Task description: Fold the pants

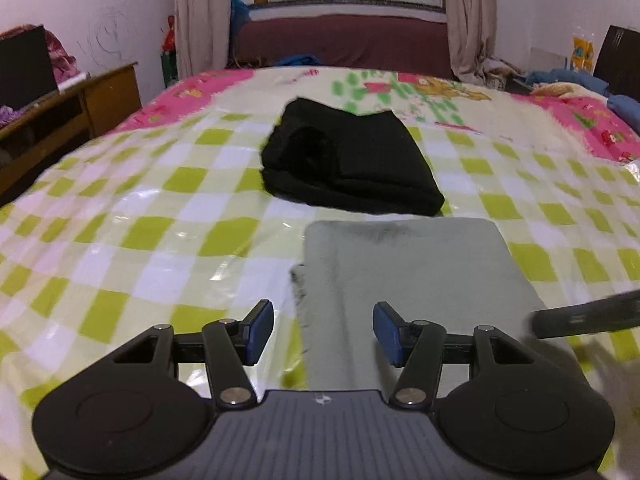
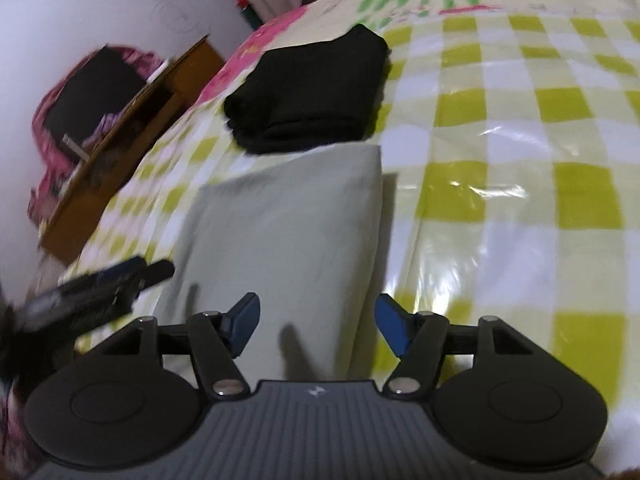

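Note:
Pale grey-green pants [image 1: 416,276] lie folded flat on the checked bed cover, also in the right wrist view as pants [image 2: 280,232]. My left gripper [image 1: 324,330] hovers over their near left edge, jaws apart, nothing between the blue pads. My right gripper [image 2: 318,330] stands over the near right edge of the same pants, open as well, with no cloth pinched. Each gripper shows in the other's view: the right one as a blurred dark bar [image 1: 584,318], the left one as a blurred dark shape [image 2: 100,296]. Beyond the grey pants sits a folded black garment [image 1: 348,164], [image 2: 308,88].
A green and white checked plastic sheet [image 1: 140,232] covers the bed over a pink cartoon blanket [image 1: 440,92]. A wooden desk [image 1: 60,120] stands along the left side. Clothes [image 1: 580,80] lie at the far right, and a maroon window seat [image 1: 344,40] sits behind.

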